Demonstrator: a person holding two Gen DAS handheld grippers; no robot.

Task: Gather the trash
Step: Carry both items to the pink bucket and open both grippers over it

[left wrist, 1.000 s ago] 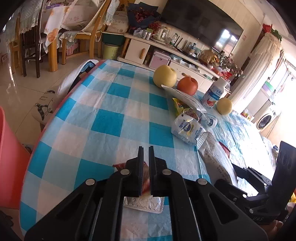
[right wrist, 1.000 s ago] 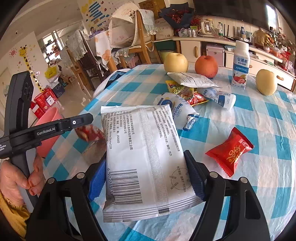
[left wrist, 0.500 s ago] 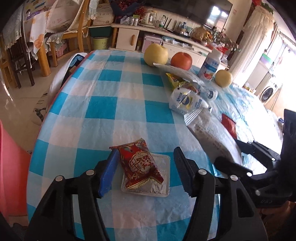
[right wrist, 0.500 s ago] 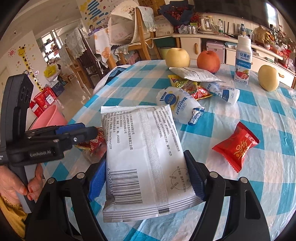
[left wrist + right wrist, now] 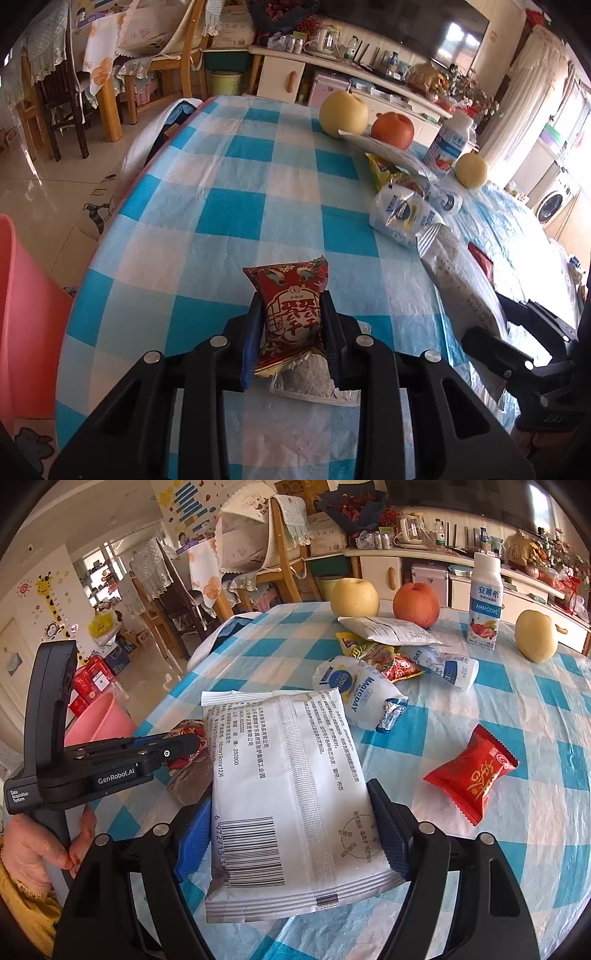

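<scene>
Basin (image 5: 101, 720), pink, is standing on the floor left of the table (image 5: 236, 206); its inside is hidden, so I cannot tell the contents; likely the trash bin. I am closing my left gripper (image 5: 291, 332), jaws having just come in, on the red snack wrapper (image 5: 290, 314); pads pressing both sides, above a foil wrapper (image 5: 314, 384) lying on the cloth. My right gripper (image 5: 291, 834) is gripping the large white packet (image 5: 288, 782) wide, ready to carry. More wrappers (image 5: 373, 664) are lying farther right by the fruit.
</scene>
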